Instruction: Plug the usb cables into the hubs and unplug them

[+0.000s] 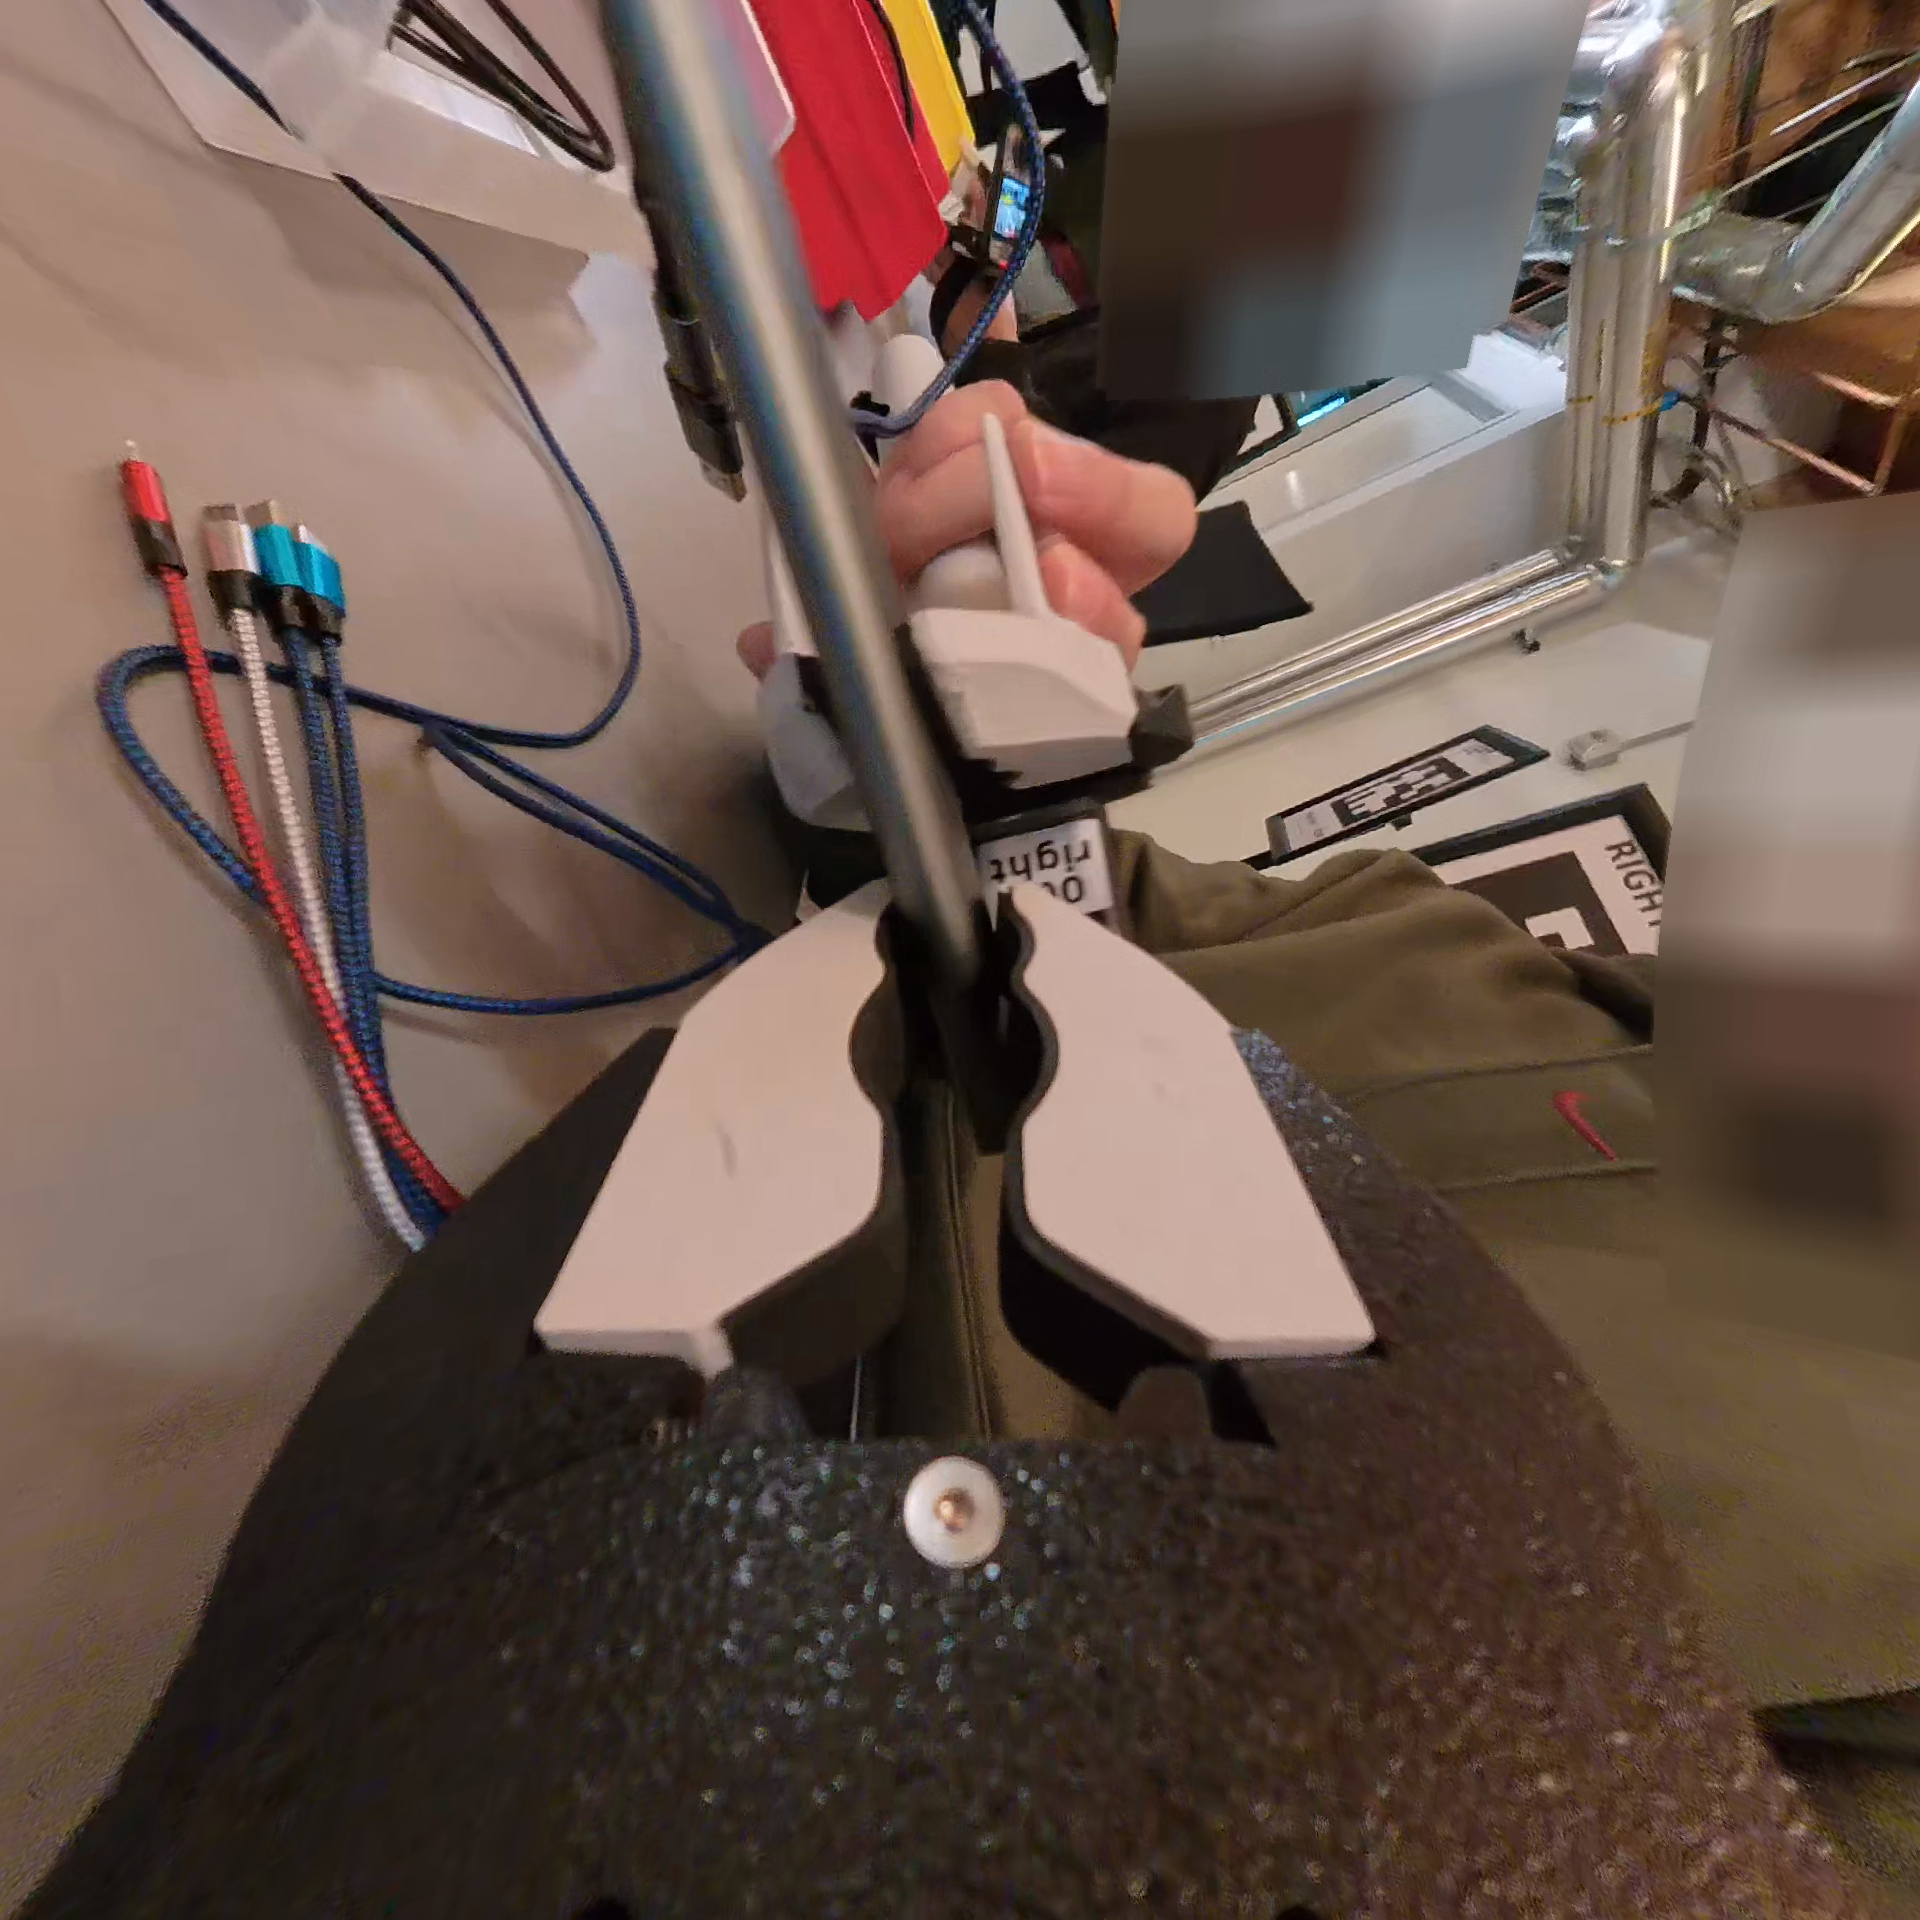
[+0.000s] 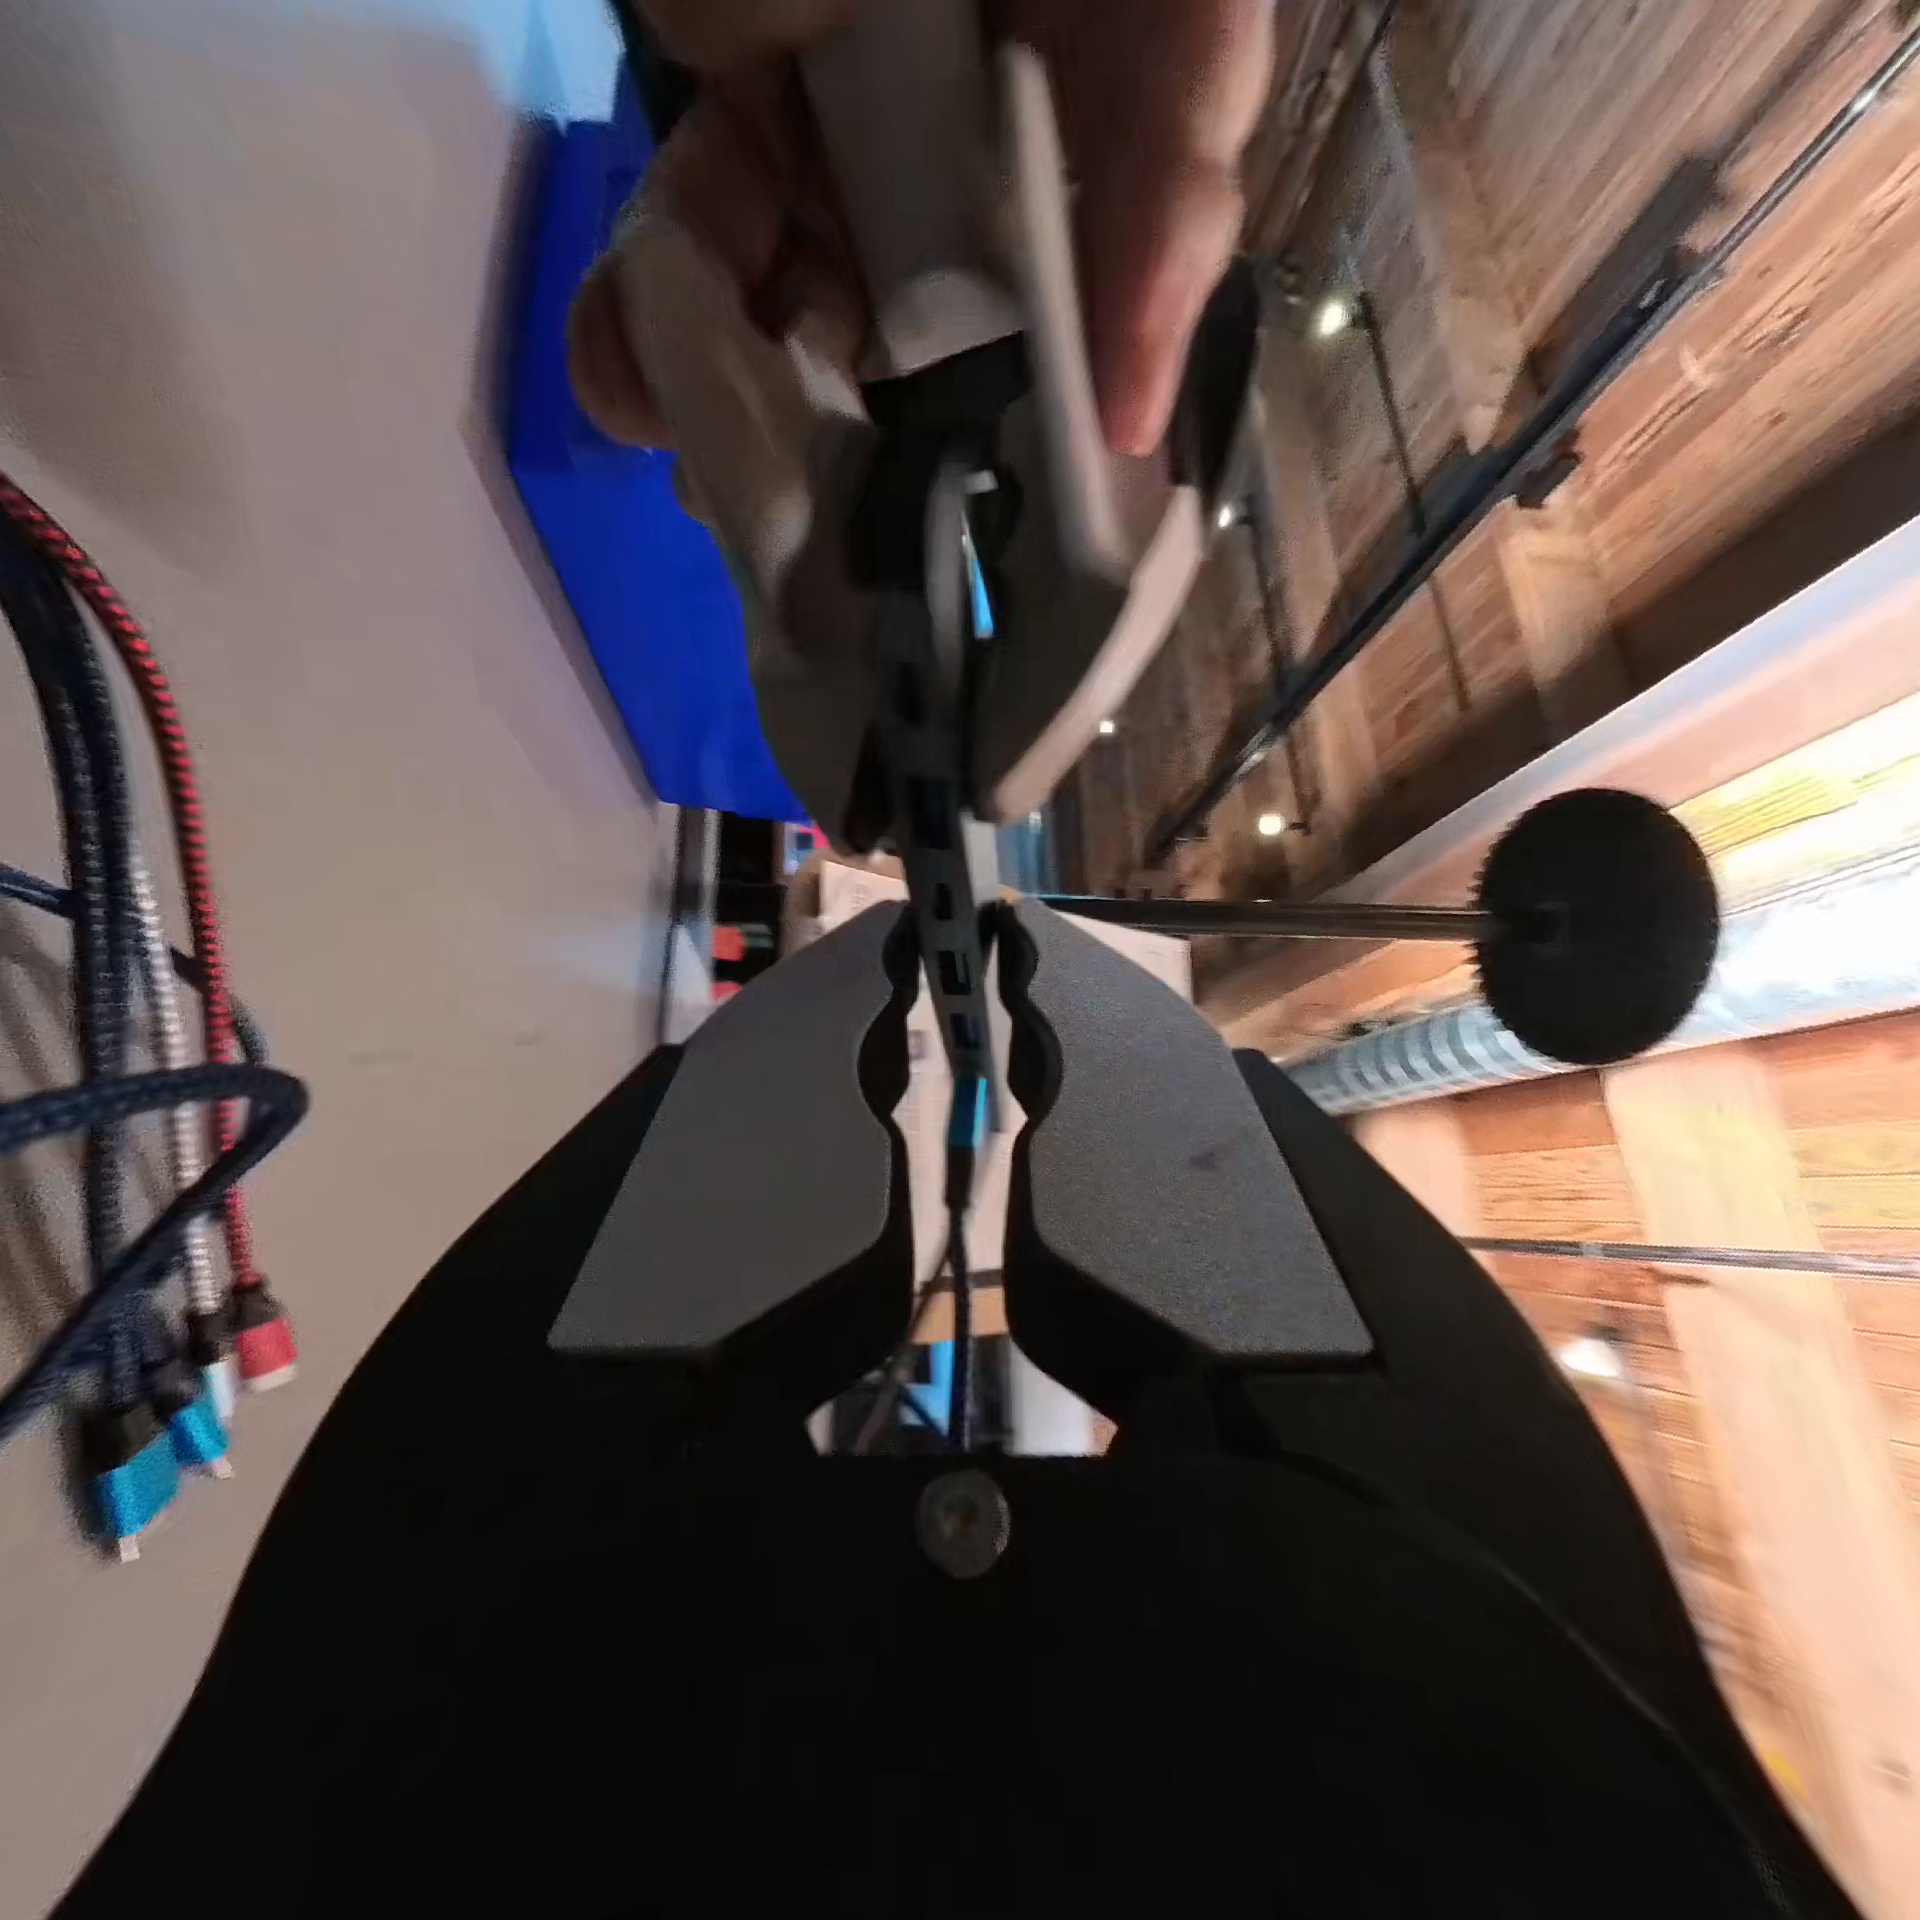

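A slim grey USB hub point(image 1: 800, 447) is held in the air between both grippers. My left gripper point(image 1: 951, 935) is shut on one end of it. A black plug point(image 1: 707, 436) hangs at the hub's side. In the right wrist view my right gripper point(image 2: 951, 935) is shut on the hub's port edge point(image 2: 961, 935). A blue plug point(image 2: 968, 1112) with a dark braided cable sits in the hub between the fingers. The grippers face each other, tips close together. Loose cables with red, silver and blue plugs point(image 1: 270, 582) lie on the beige table point(image 1: 312, 364); they also show in the right wrist view point(image 2: 156, 1403).
A hand holds the right gripper's body point(image 1: 1018, 686) just behind the hub. An olive sleeve point(image 1: 1351, 987) lies to the right. A white tray with a black cable point(image 1: 416, 94) and red and yellow items point(image 1: 862, 156) stand beyond. A black foam ball on a rod point(image 2: 1600, 925) juts in.
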Tool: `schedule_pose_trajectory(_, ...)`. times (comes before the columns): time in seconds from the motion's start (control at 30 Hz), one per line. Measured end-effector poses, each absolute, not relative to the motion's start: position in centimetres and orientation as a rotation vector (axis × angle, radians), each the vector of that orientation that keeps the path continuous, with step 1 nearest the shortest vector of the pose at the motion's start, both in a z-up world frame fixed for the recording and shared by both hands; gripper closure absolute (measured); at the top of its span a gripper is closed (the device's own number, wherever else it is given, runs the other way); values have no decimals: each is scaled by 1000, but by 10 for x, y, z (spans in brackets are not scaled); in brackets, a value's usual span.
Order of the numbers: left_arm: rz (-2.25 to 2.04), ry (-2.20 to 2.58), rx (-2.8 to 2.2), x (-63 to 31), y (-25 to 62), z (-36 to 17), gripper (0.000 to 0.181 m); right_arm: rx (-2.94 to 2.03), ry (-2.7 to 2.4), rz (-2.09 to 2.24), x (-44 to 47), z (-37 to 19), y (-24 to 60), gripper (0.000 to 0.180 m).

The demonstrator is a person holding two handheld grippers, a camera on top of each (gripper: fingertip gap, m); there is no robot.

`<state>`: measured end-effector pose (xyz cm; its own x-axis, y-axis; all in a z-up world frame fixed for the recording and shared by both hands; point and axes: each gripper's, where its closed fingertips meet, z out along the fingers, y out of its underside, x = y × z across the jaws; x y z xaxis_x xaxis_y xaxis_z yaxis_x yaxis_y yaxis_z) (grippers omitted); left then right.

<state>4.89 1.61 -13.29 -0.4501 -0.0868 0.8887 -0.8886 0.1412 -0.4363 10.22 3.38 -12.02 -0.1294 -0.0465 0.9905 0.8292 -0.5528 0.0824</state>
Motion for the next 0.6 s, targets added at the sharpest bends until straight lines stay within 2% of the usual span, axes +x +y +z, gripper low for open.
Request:
schedule_pose_trajectory(0.13, 1440, -1639, 1052, 65, 15, -154, 170, -1754, -710, -1357, 116, -139, 25, 157)
schedule_pose_trajectory(0.23, 1532, -1574, 1126, 77, 20, -160, 170, -1916, -296, -990, 133, -139, 10, 156)
schedule_pose_trajectory(0.33, 1570, -1471, 1149, 77, 19, -163, 170, -1876, 9, -597, 134, -134, 6, 146)
schedule_pose_trajectory(0.5, 1554, -1407, 1102, 61, 3, -168, 170, -1871, 41, -501, 139, -150, 6, 153)
schedule_pose_trajectory(0.6, 1556, -1396, 1091, 59, 1, -169, 170, -1961, 1, -575, 144, -165, 3, 150)
